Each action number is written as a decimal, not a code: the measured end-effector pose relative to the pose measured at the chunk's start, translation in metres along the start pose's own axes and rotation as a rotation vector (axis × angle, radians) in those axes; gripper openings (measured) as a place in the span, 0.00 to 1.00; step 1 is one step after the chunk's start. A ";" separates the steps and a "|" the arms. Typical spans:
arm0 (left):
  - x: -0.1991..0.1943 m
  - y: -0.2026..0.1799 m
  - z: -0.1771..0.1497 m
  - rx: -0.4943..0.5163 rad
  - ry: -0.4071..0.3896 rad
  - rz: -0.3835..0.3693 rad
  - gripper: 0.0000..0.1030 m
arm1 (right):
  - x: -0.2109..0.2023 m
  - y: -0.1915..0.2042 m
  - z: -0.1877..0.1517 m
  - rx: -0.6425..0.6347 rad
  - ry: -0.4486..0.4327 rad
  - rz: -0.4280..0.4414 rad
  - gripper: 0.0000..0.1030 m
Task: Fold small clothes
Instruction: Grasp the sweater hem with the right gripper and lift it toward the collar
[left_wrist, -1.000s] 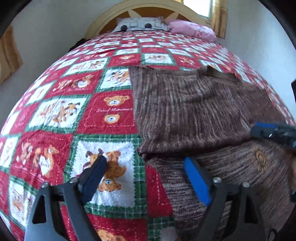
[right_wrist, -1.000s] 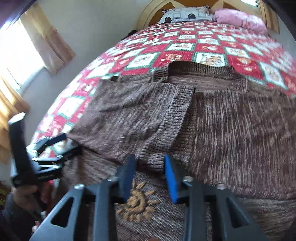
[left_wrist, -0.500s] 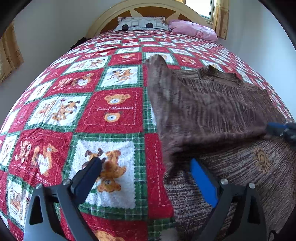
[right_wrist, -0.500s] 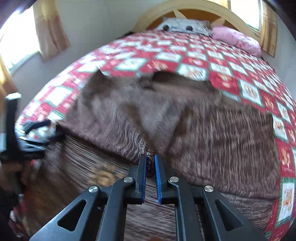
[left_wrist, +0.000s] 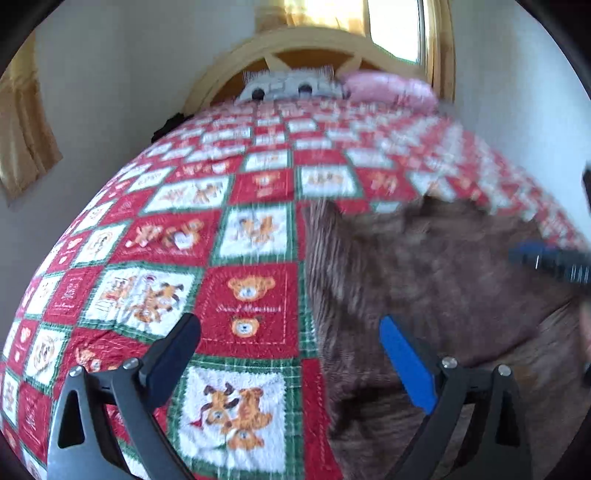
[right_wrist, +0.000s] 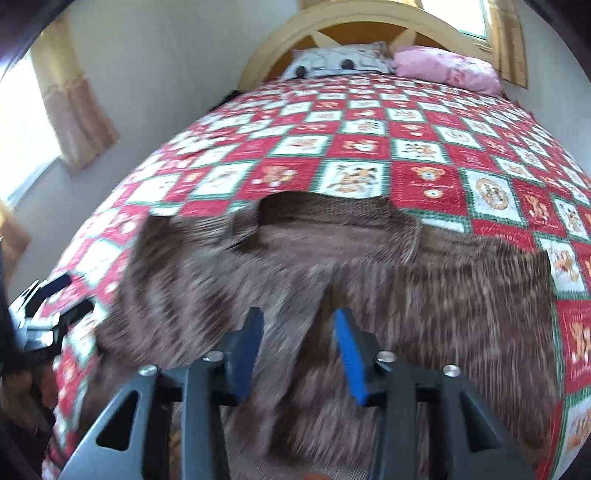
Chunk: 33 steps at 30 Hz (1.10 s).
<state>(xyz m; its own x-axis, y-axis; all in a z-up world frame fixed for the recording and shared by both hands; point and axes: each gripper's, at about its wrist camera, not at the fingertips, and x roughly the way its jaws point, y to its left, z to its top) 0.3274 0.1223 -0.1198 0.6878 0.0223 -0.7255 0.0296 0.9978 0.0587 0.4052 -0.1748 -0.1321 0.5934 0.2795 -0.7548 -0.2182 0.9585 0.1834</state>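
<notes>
A brown knit sweater (right_wrist: 424, 295) lies flat on the bed, neck opening toward the headboard, with its left sleeve (right_wrist: 192, 280) folded in over the body. My right gripper (right_wrist: 297, 350) hovers just above the sweater's middle. Its jaws are opening, and the pads press on nothing; only the knit lies below them. In the left wrist view the sweater (left_wrist: 424, 280) fills the right side, blurred. My left gripper (left_wrist: 291, 354) is wide open and empty over the sweater's left edge and the quilt. The right gripper (left_wrist: 546, 258) shows at that view's right edge, and the left gripper (right_wrist: 48, 306) at the right wrist view's left edge.
A red, green and white teddy-bear quilt (right_wrist: 424, 147) covers the bed. A grey patterned pillow (right_wrist: 340, 61) and a pink pillow (right_wrist: 447, 68) lie against the arched wooden headboard (right_wrist: 280, 40). Curtained windows flank the bed, and a wall runs along its left side.
The right gripper closed on the sleeve cuff, carried it right across the sweater, then parted its jaws and let go. The left gripper lifted back a little, still open.
</notes>
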 end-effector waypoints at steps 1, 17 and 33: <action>0.006 -0.001 -0.002 0.008 0.016 0.006 0.97 | 0.011 -0.004 0.004 0.009 0.011 -0.006 0.40; 0.001 0.004 0.004 -0.042 0.012 0.009 1.00 | 0.010 0.021 0.004 -0.132 -0.056 -0.089 0.49; 0.071 0.029 0.036 -0.025 0.078 0.178 1.00 | -0.012 0.058 -0.059 -0.261 0.029 0.012 0.40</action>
<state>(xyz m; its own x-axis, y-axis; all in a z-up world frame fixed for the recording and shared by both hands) 0.4028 0.1506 -0.1447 0.6225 0.2026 -0.7559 -0.1067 0.9789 0.1744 0.3393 -0.1262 -0.1494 0.5681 0.2855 -0.7719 -0.4195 0.9073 0.0269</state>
